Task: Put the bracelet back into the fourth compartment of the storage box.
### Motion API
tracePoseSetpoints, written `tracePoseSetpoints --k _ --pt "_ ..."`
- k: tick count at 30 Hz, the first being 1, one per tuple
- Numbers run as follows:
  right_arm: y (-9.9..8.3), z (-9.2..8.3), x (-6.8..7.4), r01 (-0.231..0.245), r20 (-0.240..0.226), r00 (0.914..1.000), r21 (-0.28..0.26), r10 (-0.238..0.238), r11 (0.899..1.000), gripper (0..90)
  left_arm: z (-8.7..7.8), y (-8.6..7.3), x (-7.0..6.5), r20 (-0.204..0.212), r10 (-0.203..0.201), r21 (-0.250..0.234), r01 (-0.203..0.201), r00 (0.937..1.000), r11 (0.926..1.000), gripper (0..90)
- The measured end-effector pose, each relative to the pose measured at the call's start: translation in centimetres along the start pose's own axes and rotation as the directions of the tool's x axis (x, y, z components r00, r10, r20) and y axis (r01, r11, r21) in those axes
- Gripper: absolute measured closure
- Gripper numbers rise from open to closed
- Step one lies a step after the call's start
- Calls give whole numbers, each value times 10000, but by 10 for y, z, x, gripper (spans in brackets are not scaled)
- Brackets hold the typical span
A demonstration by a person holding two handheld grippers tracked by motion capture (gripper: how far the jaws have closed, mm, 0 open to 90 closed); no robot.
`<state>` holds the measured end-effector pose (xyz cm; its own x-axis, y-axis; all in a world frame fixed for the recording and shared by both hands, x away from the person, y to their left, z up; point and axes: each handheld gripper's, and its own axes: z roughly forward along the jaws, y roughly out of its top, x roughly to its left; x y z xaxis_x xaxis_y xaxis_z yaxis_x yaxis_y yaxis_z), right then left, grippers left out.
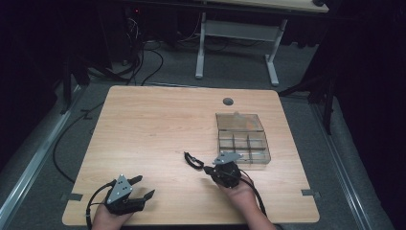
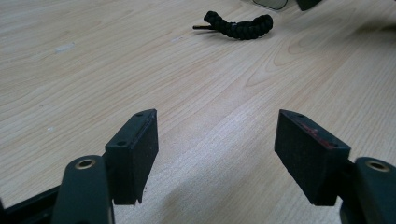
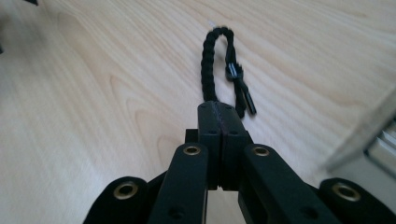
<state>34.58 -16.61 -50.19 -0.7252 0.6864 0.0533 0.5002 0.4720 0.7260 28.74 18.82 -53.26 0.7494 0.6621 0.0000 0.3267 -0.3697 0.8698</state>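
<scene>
A black braided cord bracelet (image 1: 193,160) lies on the wooden table (image 1: 143,120) just left of centre front. My right gripper (image 1: 207,168) is shut on one end of it. In the right gripper view the jaws press together over the braid (image 3: 208,60), which loops away from the right gripper (image 3: 219,109), its thin tail alongside. My left gripper (image 1: 146,187) rests near the front left edge, open with nothing between its jaws. The left gripper view has the left gripper (image 2: 217,149) wide apart and the bracelet (image 2: 240,27) far off.
A clear plastic compartment box (image 1: 242,141) with its lid up stands right of the right gripper, and its edge (image 3: 369,135) is close in the right gripper view. A round cable hole (image 1: 228,101) sits at the back of the table. Another desk's frame (image 1: 237,43) stands beyond.
</scene>
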Motion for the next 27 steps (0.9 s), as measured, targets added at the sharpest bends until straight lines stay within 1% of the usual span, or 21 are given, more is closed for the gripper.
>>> tracePoseSetpoints --k 3,4,6,7,9,12,13,15,16,17,20,24,27 --pt "14 12 0 147 118 9998 120 -148 9998 900 0 0 0 17 9 6 -9 10000 10000 309" --pt "14 12 0 147 118 9998 120 -148 9998 900 0 0 0 23 6 6 -6 10000 10000 309" --pt "27 24 -2 288 327 9990 236 -296 9993 900 0 0 0 28 10 7 -10 10000 10000 309" --pt "30 28 -4 351 372 9986 313 -363 9989 900 0 0 0 36 14 8 -14 10000 10000 309" --pt "33 31 -6 366 390 9985 369 -380 9987 900 0 0 0 39 1 9 -1 10000 10000 309" --pt "38 42 -9 374 324 9987 701 -398 9968 900 0 0 0 38 16 8 -16 10000 10000 309" --pt "38 47 -9 416 276 9986 825 -440 9957 900 0 0 0 38 14 5 -14 10000 10000 309" --pt "36 51 -9 418 293 9986 982 -449 9943 900 0 0 0 37 3 -4 -3 10000 10000 309" --pt "36 51 -9 418 293 9986 982 -449 9943 900 0 0 0 32 10 -8 -10 10000 10000 309" --pt "35 54 -9 444 300 9984 1131 -481 9926 900 0 0 0 27 17 -4 -17 10000 10000 309" --pt "33 54 -8 506 302 9981 1165 -545 9919 900 0 0 0 25 15 1 -15 10000 10000 309" --pt "32 51 -6 533 339 9977 1254 -580 9907 900 0 0 0 19 14 15 -14 10000 10000 309" --pt "27 47 -6 501 349 9979 1205 -547 9915 899 0 0 0 27 13 13 -13 10000 10000 309"
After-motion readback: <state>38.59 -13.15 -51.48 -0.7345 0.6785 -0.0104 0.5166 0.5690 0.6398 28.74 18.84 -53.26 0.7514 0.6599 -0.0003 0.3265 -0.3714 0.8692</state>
